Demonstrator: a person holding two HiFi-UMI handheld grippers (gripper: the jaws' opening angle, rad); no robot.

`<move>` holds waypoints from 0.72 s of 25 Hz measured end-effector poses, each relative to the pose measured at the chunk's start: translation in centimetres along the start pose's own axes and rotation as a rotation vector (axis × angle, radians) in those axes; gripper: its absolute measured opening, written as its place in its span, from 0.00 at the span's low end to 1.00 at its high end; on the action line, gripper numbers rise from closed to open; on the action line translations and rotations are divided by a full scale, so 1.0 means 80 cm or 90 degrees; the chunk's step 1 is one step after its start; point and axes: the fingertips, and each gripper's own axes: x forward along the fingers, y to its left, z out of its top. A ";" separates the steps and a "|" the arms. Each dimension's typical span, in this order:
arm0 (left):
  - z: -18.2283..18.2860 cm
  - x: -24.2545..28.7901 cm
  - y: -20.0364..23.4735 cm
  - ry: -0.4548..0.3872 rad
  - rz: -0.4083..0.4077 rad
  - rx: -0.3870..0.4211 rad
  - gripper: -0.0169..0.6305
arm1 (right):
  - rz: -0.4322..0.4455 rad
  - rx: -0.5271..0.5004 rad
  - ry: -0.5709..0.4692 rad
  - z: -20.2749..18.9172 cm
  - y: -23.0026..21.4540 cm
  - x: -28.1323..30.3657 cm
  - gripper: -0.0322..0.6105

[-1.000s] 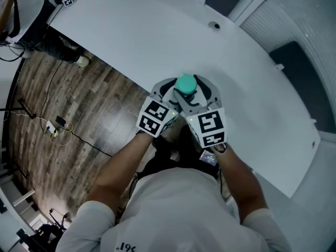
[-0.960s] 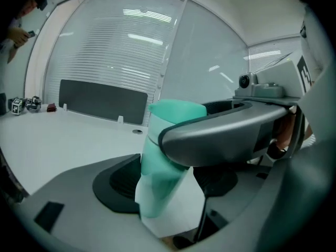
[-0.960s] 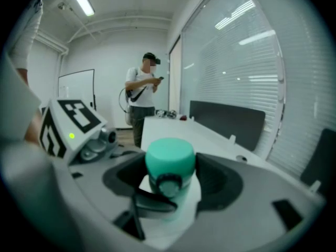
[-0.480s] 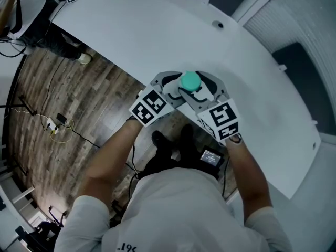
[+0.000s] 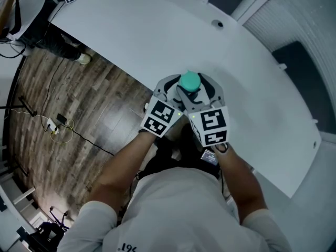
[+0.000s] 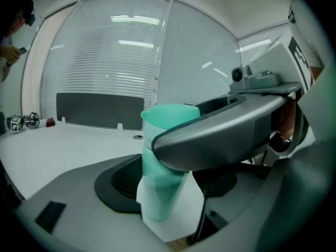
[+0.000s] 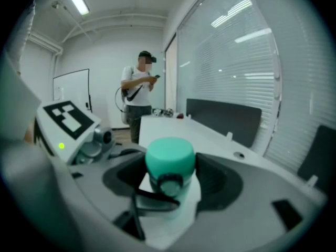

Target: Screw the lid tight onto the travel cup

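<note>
Cup: the teal cup stands upright on the white worktop, close to the edge nearest you, with both of your tongs closed in around it.
Lid: the teal lid sits on top of the cup, level, with its rounded top showing from above.
Left tongs: your left tongs reach around the lower body of the cup. The near pad lies against the cup wall, and the arm of your other tongs crosses in front and covers the far side. They read as gripping the cup.
Right tongs: your right tongs sit higher, with their 2 pads pressed on either side of the lid, so they are clamped on the lid.
Strap: a dark loop with a round knob hangs on the cup just under the lid, on the side facing your right tongs.
Floor: wood planks show past the worktop edge on your left.
Person: 1 person stands at the far end of the worktop, well apart from the cup.
</note>
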 end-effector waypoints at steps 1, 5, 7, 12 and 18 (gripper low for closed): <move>0.000 -0.001 0.001 0.002 0.008 0.000 0.52 | 0.002 0.001 0.000 0.001 0.001 0.000 0.53; 0.000 -0.005 0.000 0.016 -0.037 0.046 0.52 | 0.059 -0.022 0.001 0.001 0.007 0.001 0.53; 0.002 -0.005 -0.002 0.023 -0.079 0.079 0.52 | 0.097 -0.045 0.005 0.001 0.011 0.002 0.53; 0.001 -0.005 -0.003 0.029 -0.123 0.065 0.52 | 0.139 -0.058 0.009 0.001 0.012 0.002 0.53; 0.003 -0.004 0.003 -0.001 -0.050 0.023 0.52 | 0.066 -0.035 0.001 0.002 0.009 0.003 0.53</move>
